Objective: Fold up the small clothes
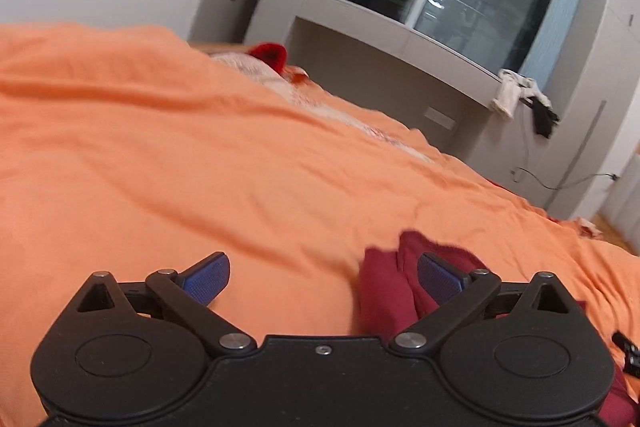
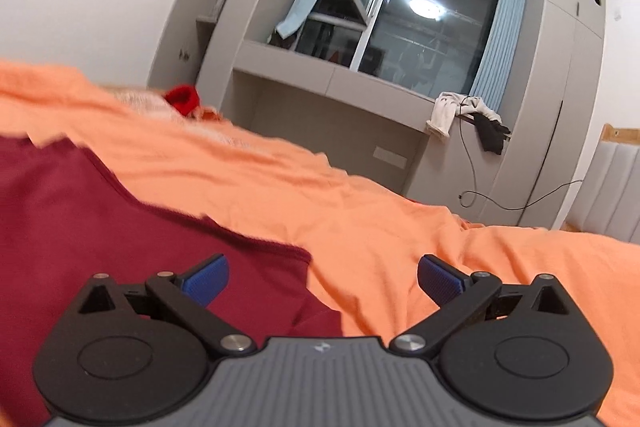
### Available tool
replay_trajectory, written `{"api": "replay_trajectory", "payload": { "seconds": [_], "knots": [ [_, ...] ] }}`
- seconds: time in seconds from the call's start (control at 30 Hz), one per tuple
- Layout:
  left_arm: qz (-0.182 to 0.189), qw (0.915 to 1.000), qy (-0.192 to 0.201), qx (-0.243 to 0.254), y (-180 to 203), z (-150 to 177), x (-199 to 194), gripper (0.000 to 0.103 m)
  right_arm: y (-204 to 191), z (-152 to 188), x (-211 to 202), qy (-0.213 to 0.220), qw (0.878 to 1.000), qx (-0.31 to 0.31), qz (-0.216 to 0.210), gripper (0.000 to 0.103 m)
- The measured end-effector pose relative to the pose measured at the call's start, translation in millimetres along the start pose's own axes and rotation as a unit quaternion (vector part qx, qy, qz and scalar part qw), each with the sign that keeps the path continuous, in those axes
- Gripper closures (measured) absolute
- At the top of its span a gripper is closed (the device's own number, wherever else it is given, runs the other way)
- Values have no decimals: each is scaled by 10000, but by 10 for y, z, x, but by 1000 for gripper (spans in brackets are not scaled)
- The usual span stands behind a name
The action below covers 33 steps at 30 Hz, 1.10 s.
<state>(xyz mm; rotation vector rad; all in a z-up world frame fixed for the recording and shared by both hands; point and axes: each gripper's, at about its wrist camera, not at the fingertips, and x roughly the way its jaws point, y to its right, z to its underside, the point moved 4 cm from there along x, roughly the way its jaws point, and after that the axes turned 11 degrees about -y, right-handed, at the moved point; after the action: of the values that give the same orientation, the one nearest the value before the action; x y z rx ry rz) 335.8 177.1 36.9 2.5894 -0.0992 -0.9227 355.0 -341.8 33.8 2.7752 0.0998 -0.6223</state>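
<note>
Both grippers spread wide, gripping nothing: left gripper (image 1: 323, 279) low over the orange bedsheet (image 1: 160, 147), right gripper (image 2: 323, 279) likewise. Dark red garment (image 2: 80, 227) lying on the sheet between them, bunched near the left gripper's right fingertip (image 1: 438, 277), flatter under the right gripper's left one. No tidy fold visible; folding seemingly barely begun, nearly all left.
</note>
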Motion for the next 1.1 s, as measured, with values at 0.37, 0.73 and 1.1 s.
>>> {"api": "replay_trajectory", "payload": {
  "seconds": [0.37, 0.73, 1.1],
  "knots": [
    [585, 9961, -642, 185, 130, 341, 48, 66, -369, 71, -479, 208, 9980, -57, -597, 0],
    [97, 9976, -374, -581, 173, 535, -48, 95, -524, 221, -425, -124, 9974, -167, -693, 0],
    [-98, 9973, -198, -703, 110, 570, -110, 60, -523, 271, -429, -197, 9974, -18, -699, 0]
  ]
}}
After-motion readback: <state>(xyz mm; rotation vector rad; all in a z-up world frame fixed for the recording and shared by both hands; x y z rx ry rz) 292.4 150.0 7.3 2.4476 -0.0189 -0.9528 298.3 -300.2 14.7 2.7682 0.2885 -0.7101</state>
